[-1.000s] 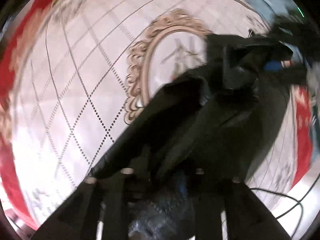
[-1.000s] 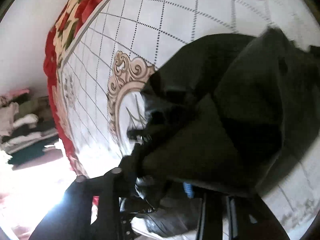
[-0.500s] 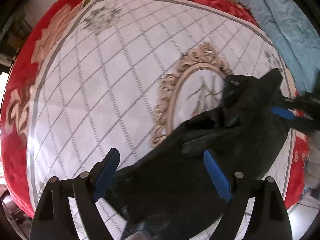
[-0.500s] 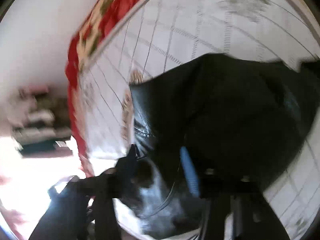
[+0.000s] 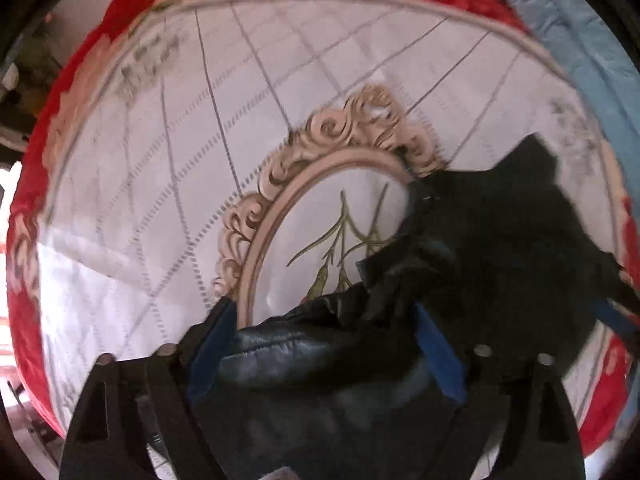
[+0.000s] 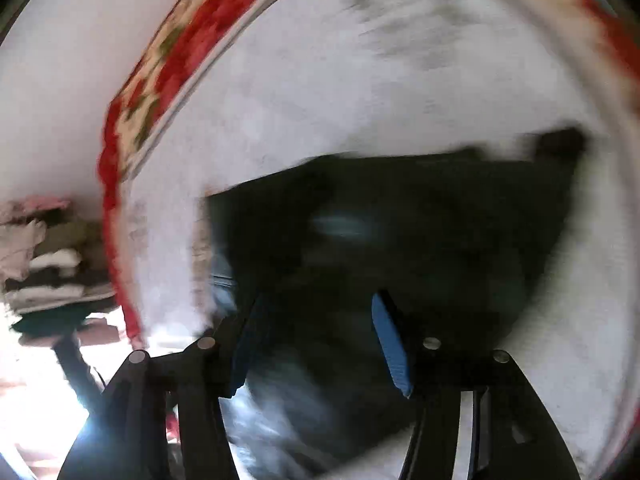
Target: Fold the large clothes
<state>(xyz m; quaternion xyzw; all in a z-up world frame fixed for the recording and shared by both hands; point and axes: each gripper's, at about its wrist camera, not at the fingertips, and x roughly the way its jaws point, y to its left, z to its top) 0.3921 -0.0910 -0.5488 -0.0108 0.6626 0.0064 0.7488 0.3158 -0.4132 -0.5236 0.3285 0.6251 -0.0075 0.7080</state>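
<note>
A glossy black padded jacket [image 5: 492, 248] lies on a white blanket [image 5: 160, 200] with grey diamond lines, beige scrolled oval, red floral border.

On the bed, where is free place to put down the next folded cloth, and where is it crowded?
Free: the white quilted blanket between its red floral border and the oval scroll frame, and above that frame. Crowded: the lower right, where the black jacket lies under the left gripper and right gripper.
</note>
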